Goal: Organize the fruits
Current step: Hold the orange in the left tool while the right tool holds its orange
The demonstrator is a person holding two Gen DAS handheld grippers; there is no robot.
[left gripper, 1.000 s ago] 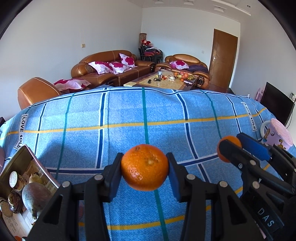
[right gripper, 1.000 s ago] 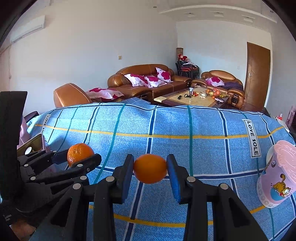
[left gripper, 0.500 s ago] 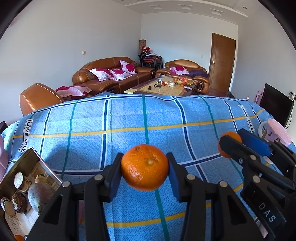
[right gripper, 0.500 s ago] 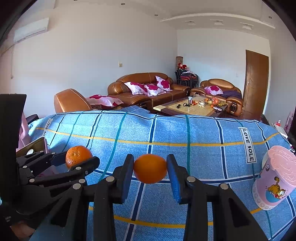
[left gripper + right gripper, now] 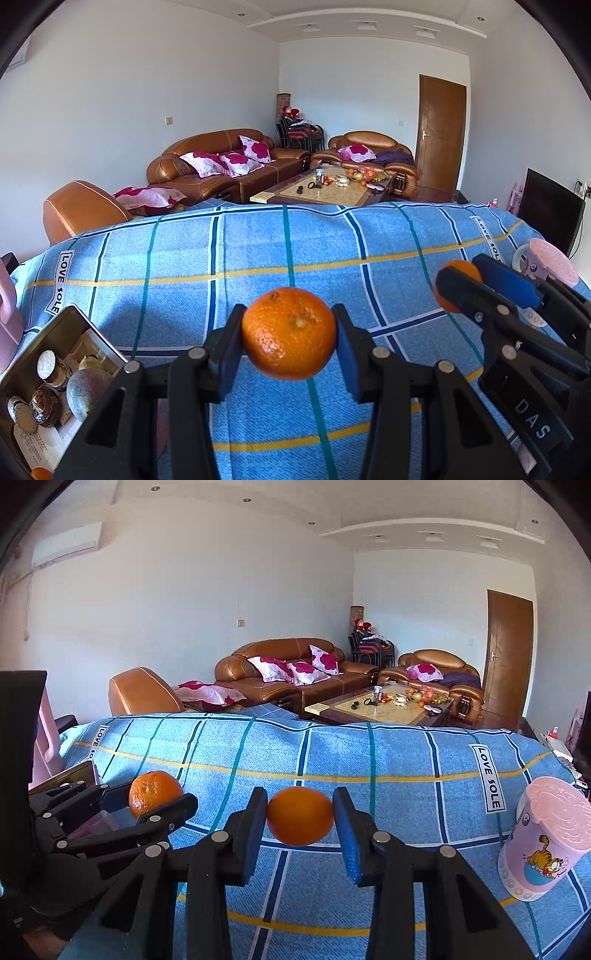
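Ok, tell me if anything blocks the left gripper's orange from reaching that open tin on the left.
Nothing visible does. The left gripper holds its orange above bare blue cloth; the open tin lies lower left.

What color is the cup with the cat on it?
Pink cup, with an orange cartoon cat; clearest in the right wrist view.

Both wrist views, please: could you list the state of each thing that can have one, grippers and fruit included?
left gripper: shut on the dimpled orange, held above the cloth
dimpled orange: clamped between the fingers, off the table
right gripper: shut on the smooth orange
smooth orange: clamped, lifted
pink cup: upright on the blue cloth, lid on
tin box: open, fruit inside
brown door: closed
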